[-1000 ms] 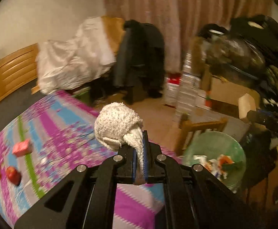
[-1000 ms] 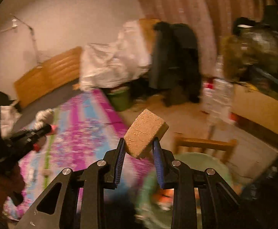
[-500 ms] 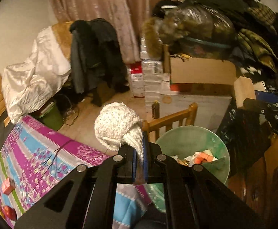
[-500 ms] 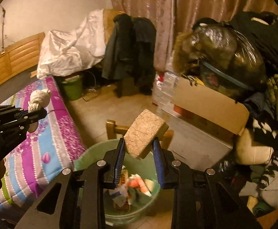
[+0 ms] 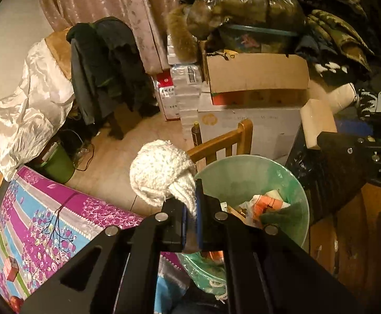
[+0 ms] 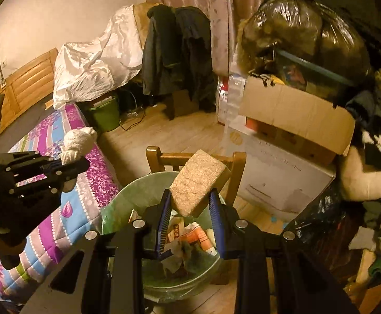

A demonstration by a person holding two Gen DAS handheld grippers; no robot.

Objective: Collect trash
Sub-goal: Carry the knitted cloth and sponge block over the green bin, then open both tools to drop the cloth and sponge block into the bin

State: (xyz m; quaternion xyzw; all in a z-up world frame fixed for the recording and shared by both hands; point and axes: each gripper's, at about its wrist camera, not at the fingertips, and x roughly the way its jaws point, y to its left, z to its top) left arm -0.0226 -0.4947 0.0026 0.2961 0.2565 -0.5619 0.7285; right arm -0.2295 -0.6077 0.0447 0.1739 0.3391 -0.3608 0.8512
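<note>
My left gripper (image 5: pixel 190 204) is shut on a white knitted cloth ball (image 5: pixel 161 174), held beside the near rim of the green-lined trash bin (image 5: pixel 248 164). In the right wrist view the same cloth ball (image 6: pixel 79 141) sits in the left gripper (image 6: pixel 83 163) at the left, over the bed. My right gripper (image 6: pixel 190 206) is shut on a tan sponge block (image 6: pixel 198 181), held right above the trash bin (image 6: pixel 127 196), which holds paper and wrappers. The sponge block (image 5: pixel 317 123) also shows at the right of the left wrist view.
A wooden chair (image 6: pixel 161 157) stands just behind the bin. Cardboard boxes (image 6: pixel 295 120) with a stuffed black bag (image 6: pixel 303 31) crowd the right. The bed with a purple floral cover (image 5: pixel 46 225) lies left, with a small red box (image 5: pixel 11 269) on it. A green bucket (image 6: pixel 104 115) stands by the bed.
Both grippers swung from over the bed toward the bin and sank. The bin now lies directly below the right gripper and beside the left one. Both grips stayed as they were.
</note>
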